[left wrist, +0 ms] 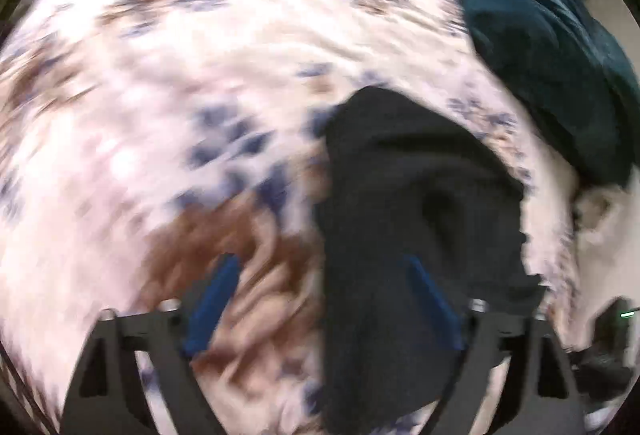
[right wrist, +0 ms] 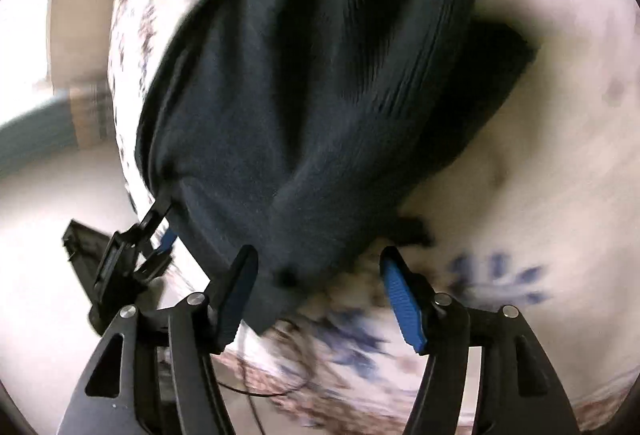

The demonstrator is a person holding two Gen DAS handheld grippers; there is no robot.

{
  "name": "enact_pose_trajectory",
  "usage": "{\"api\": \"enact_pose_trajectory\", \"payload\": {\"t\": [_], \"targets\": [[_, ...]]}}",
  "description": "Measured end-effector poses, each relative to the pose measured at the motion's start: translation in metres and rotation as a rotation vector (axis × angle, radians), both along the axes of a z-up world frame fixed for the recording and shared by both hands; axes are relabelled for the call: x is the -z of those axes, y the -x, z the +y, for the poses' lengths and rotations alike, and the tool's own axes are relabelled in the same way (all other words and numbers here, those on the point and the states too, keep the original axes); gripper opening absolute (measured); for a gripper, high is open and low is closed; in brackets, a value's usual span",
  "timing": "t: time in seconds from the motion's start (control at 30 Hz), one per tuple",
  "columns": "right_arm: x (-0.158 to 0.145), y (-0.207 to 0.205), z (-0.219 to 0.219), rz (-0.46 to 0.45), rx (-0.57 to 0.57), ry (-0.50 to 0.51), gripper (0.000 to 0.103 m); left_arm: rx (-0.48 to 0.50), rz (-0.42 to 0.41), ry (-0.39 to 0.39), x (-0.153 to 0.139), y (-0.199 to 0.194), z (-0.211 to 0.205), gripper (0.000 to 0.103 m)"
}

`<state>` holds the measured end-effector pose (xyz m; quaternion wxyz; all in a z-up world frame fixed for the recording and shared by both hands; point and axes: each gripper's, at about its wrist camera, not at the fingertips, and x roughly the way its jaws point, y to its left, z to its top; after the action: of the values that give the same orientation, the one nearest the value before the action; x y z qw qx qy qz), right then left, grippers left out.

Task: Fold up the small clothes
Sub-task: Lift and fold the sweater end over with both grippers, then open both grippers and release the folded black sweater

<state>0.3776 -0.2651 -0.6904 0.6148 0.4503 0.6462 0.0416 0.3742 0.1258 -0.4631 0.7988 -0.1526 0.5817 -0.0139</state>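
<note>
Dark navy-black knit garment (right wrist: 312,107), bunched and creased, lying on a white bedcover (left wrist: 160,75) printed with blue and brown flowers; both views blurred by motion. Left gripper (left wrist: 320,299): jaws wide apart, blue pads visible; the garment's edge drapes between them and over the right-hand pad, no pad seen pressing on it. Right gripper (right wrist: 316,299): jaws apart, one blue pad facing the camera; the garment's lower hem sits just beyond the fingertips, near the left finger, nothing clamped. Teal cloth (left wrist: 552,67), heaped, at the far right edge of the bedcover beyond the dark garment. In the right wrist view the left gripper (right wrist: 160,235) shows at the garment's left edge.
</note>
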Motion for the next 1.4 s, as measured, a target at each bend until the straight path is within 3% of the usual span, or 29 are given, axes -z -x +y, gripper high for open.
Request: {"api": "enact_pose_trajectory", "payload": {"t": [0.1,0.17,0.23,0.4,0.43,0.47,0.5,0.63,0.73,0.83,0.9,0.93,0.97,1.1,1.13,1.4], "targets": [[-0.027,0.0,-0.029,-0.045,-0.037,0.121,0.082,-0.081,0.067,0.006,0.023,0.022,0.011,0.09],[-0.039,-0.012,-0.043,-0.061,-0.033,0.17,0.091,-0.135,0.12,0.066,0.045,0.03,0.015,0.092],[-0.036,-0.022,-0.066,-0.075,-0.018,0.21,0.091,-0.171,0.116,0.129,0.05,0.029,0.016,0.096],[-0.001,-0.069,-0.09,-0.055,0.031,0.159,0.088,-0.138,0.089,0.095,0.047,0.008,-0.004,0.096],[-0.003,-0.072,-0.089,-0.053,0.022,0.199,0.068,-0.121,0.081,0.075,0.045,0.004,-0.005,0.096],[-0.009,-0.075,-0.084,-0.078,0.004,0.263,0.016,-0.106,0.077,0.065,0.044,0.002,-0.007,0.096],[-0.015,-0.074,-0.08,-0.099,-0.02,0.309,0.009,-0.096,0.078,0.052,0.045,0.0,-0.009,0.096],[-0.034,-0.06,-0.069,-0.109,-0.06,0.442,0.008,-0.108,0.103,0.062,0.055,0.008,0.006,0.096],[-0.017,-0.049,-0.087,-0.012,-0.039,0.384,0.009,-0.132,0.11,0.099,0.063,0.013,0.013,0.097],[-0.008,-0.054,-0.096,0.032,-0.008,0.276,0.016,-0.127,0.111,0.087,0.064,0.015,0.01,0.098],[-0.01,-0.061,-0.103,0.022,0.028,0.206,0.041,-0.121,0.107,0.074,0.062,0.011,0.005,0.098],[-0.013,-0.066,-0.104,-0.001,0.038,0.191,0.065,-0.112,0.099,0.079,0.059,0.008,0.002,0.098],[-0.019,-0.072,-0.104,-0.043,0.051,0.18,0.075,-0.104,0.093,0.084,0.057,0.005,-0.002,0.098],[-0.022,-0.096,-0.089,-0.097,-0.052,0.184,0.077,-0.056,0.053,0.094,0.043,-0.008,-0.021,0.098],[-0.018,-0.103,-0.082,-0.102,-0.09,0.177,0.082,-0.039,0.045,0.087,0.04,-0.01,-0.025,0.098],[0.036,-0.154,-0.046,-0.105,-0.314,0.111,0.098,0.06,0.039,0.038,0.046,-0.03,-0.05,0.098]]}}
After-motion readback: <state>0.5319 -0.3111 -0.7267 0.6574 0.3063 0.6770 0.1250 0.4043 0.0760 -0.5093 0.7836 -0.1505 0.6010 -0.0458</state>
